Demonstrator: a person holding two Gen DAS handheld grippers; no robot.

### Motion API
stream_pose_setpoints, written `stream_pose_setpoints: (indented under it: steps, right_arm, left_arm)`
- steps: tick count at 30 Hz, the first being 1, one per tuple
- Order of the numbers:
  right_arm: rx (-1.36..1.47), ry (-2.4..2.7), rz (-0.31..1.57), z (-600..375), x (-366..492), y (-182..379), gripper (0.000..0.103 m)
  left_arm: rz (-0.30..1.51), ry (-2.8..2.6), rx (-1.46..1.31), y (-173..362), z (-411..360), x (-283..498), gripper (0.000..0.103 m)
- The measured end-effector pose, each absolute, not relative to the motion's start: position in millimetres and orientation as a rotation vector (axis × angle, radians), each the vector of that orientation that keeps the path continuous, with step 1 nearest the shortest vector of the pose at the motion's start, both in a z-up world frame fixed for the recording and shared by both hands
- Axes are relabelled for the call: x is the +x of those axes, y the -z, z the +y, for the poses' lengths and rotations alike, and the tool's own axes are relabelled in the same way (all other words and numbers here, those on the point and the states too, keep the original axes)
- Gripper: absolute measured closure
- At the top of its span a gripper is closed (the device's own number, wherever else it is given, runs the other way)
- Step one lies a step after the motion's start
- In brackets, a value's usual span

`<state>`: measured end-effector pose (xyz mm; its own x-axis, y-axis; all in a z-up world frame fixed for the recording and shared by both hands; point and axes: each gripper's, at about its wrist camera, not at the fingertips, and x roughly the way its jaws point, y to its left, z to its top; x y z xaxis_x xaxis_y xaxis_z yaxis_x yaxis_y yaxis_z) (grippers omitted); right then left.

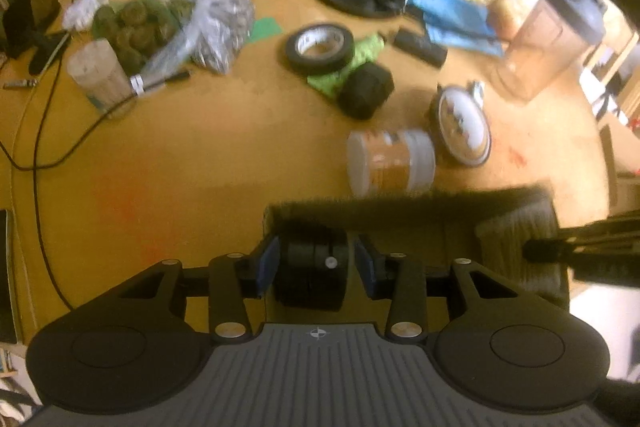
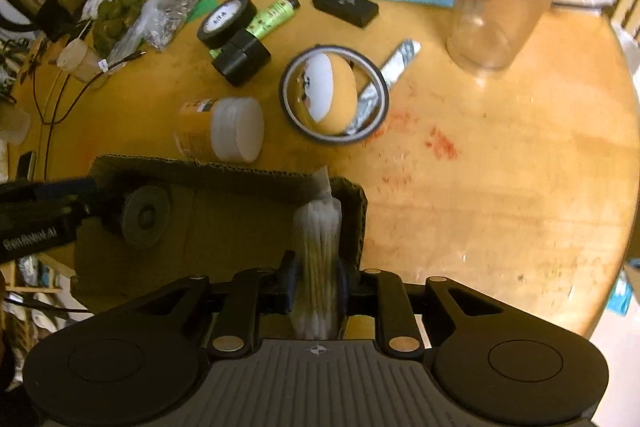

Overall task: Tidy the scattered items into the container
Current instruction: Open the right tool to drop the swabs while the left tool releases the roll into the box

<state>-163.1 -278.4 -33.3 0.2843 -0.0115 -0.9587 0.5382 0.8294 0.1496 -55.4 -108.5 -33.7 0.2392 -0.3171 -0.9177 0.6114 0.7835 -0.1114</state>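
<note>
The left gripper [image 1: 316, 263] is pointing steeply down into the box [image 1: 400, 203], and its fingers are standing partly open around a black spool [image 1: 312, 279]. One pad is lying against the spool's side while a thin gap is showing at the other, so the spool is probably sitting in the box rather than hanging in a grip. It is looking stiff, smooth and fairly light. A firm pinch across its round body should be holding it, though it may be prone to rolling once let go. To the right, the right gripper [image 2: 318, 283] is also aiming down into the box's corner, with a pack of swabs [image 2: 320, 239] standing upright between its fingers. They are sitting narrowly apart and hugging the pack on both sides, but blur is hiding whether they are actually pressing on it. The pack is looking light, soft and crinkly, so it is likely yielding under pressure and is best taken round its middle. Just beyond the fingertips, past the box's far wall, a jar [image 2: 224, 131] is lying on its side on the surface [image 2: 500, 187]. It is probably rigid and apt to roll, best taken across its body.
</note>
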Motion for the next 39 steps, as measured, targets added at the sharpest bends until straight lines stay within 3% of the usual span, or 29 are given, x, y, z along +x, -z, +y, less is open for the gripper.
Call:
stream_pose_setpoints:
  steps: [3,6,7,11,18,26,34,35,36,37,39]
  right_arm:
    - [0.492,0.365,1.206,-276,-162,29,0.057]
    - [0.449,0.345,1.148,-271,-161,16,0.030]
    - [0.420,0.354,1.131,-268,-161,12,0.017]
    - [0.380,0.379,1.113,-270,-161,7,0.012]
    - [0.529,0.425,1.166,-283,-170,33,0.014]
    - [0.592,0.429,1.202,-282,-173,51,0.033]
    - [0.578,0.417,1.220,-275,-163,61,0.044]
    - [0.566,0.426,1.225,-274,-163,63,0.049]
    - [0.551,0.436,1.234,-274,-162,64,0.054]
    - [0.534,0.449,1.244,-273,-161,66,0.063]
    - [0.534,0.465,1.244,-276,-163,66,0.070]
  left_arm:
    - [1.137,0.644,0.281,26,-107,-55,0.047]
    - [1.092,0.643,0.277,16,-103,-57,0.038]
    - [1.085,0.647,0.269,13,-102,-57,0.037]
    - [1.094,0.652,0.268,11,-95,-55,0.032]
    - [1.191,0.671,0.308,31,-86,-56,0.030]
    - [1.242,0.724,0.286,42,-87,-54,0.030]
    - [1.290,0.654,0.315,68,-115,-48,0.031]
    - [1.288,0.632,0.321,70,-116,-47,0.031]
    - [1.289,0.609,0.324,72,-116,-46,0.037]
    - [1.297,0.600,0.317,74,-115,-45,0.053]
    - [1.315,0.591,0.303,74,-114,-43,0.060]
